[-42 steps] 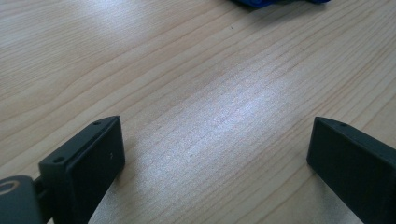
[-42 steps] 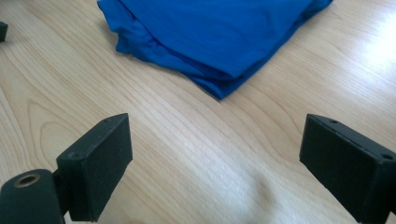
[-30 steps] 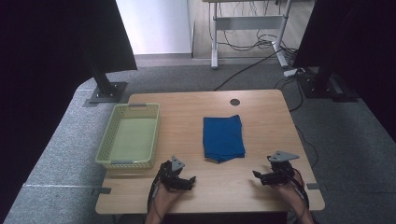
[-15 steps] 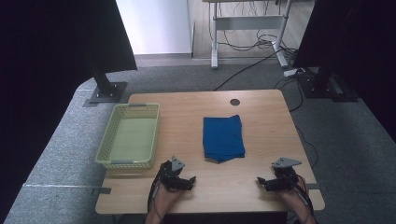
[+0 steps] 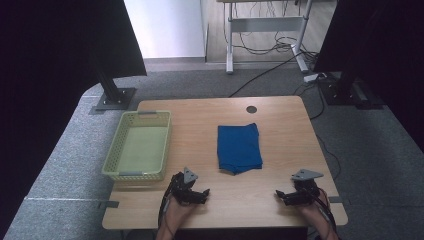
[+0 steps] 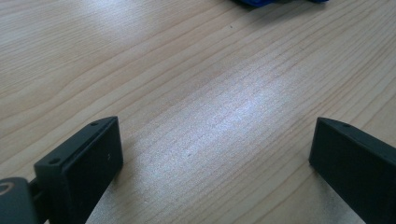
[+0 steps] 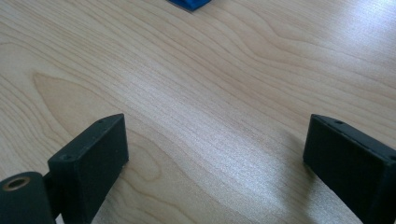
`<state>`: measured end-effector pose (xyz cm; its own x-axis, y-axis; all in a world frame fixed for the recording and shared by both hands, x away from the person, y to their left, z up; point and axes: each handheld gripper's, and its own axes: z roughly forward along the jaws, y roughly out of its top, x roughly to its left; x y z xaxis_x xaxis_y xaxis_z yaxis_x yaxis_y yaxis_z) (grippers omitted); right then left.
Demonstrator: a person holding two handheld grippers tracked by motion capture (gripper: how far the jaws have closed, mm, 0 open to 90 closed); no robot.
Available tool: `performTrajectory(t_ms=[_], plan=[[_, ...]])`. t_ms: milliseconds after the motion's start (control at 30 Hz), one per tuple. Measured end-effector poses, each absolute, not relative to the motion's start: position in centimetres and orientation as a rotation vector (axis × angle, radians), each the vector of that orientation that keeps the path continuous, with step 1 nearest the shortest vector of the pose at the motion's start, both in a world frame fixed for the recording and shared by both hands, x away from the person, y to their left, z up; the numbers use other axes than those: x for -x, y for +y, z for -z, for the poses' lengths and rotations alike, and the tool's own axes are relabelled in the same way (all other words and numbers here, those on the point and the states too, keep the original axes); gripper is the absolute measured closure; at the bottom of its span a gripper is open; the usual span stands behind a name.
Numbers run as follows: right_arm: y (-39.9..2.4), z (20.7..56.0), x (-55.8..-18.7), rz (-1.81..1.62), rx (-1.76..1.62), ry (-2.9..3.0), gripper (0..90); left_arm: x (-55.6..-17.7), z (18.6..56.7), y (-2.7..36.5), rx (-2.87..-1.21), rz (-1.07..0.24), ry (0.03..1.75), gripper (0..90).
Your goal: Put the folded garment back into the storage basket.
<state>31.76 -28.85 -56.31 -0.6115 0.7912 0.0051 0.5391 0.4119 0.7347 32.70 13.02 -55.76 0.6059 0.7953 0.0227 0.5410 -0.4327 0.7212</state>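
The light wooden table [image 5: 280,125] w/ a round cable hole [image 5: 251,109] stood on grey carpet [image 5: 65,165]; black curtains [image 5: 60,45] hung at both sides & a white desk frame [image 5: 265,25] stood behind. A folded blue cloth [image 5: 239,148] lay mid-table, w/ a pale green plastic basket [image 5: 142,145] left of it. The left gripper [image 5: 204,192] & right gripper [image 5: 280,196] rested at the near edge, jaws wide apart, nothing between. Vs 1 s ago: the right gripper had drawn back toward the edge; the left hadn't moved.
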Motion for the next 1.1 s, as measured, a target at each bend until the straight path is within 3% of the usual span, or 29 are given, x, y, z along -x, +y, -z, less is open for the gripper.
performTrajectory(t_ms=[1100], plan=[[-28.9, 56.3, -31.7, -1.024, -1.149, 2.325, 7.5, -33.8, 54.1, 12.7, -2.12, -0.449, 1.025, 5.6]])
